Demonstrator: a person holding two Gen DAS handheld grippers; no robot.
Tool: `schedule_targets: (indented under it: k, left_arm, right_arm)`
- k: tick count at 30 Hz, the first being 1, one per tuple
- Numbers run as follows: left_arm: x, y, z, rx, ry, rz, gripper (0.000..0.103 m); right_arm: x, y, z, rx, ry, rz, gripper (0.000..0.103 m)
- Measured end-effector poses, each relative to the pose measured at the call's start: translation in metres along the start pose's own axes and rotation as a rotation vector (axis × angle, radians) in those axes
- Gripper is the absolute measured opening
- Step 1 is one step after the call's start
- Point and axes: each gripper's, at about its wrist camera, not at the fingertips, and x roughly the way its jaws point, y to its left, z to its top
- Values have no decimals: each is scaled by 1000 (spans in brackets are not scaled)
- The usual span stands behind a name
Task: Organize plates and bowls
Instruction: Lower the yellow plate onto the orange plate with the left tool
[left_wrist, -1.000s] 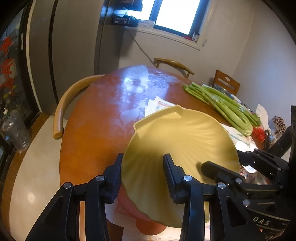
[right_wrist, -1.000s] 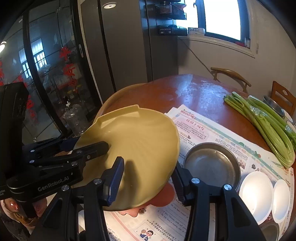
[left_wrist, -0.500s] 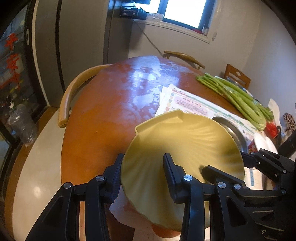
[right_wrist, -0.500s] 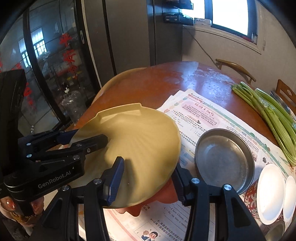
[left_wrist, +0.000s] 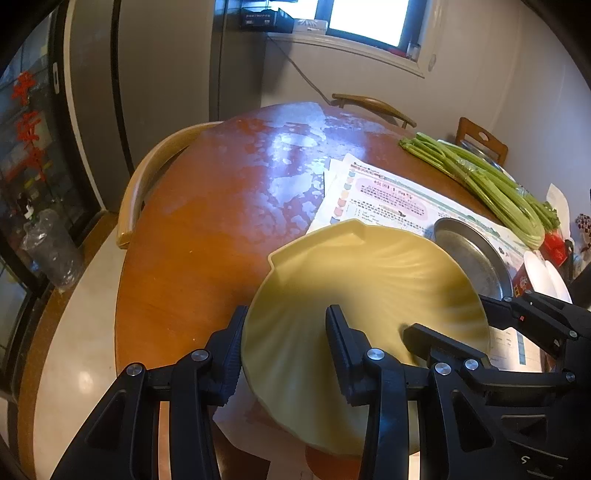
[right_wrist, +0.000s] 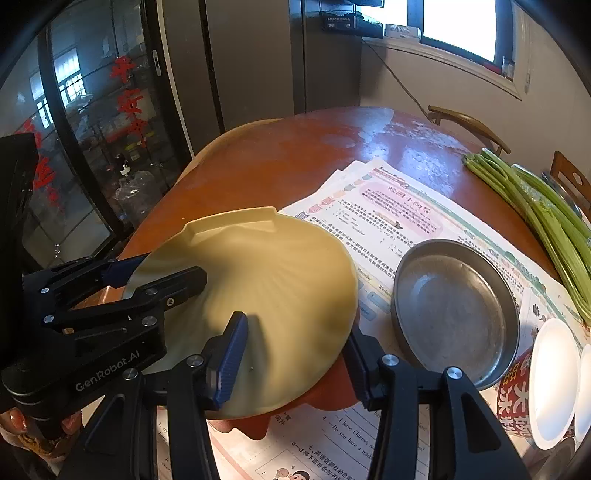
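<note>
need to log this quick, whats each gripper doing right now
Left gripper: shut on the yellow plate.
Right gripper: shut on the same yellow plate's opposite edge.

Yellow shell-shaped plate (left_wrist: 369, 280) between both tongs, left tongs (left_wrist: 284, 339) straddling its near rim.

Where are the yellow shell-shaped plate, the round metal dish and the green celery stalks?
yellow shell-shaped plate (right_wrist: 273, 273), right wrist view, ribbed centre.
round metal dish (right_wrist: 454, 314), right wrist view, flat base.
green celery stalks (left_wrist: 491, 188), left wrist view, middle of the bundle.
</note>
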Motion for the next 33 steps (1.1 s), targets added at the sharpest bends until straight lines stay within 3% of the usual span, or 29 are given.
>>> schedule_targets:
  k: [15, 33]
  left_arm:
    - [2, -1, -3, 4, 9, 2, 42]
    - [-14, 0, 0, -6, -19, 3, 45]
  right_arm:
    - [1, 7, -2, -39, -20, -81, 51]
    - [-16, 3, 0, -5, -63, -100, 51]
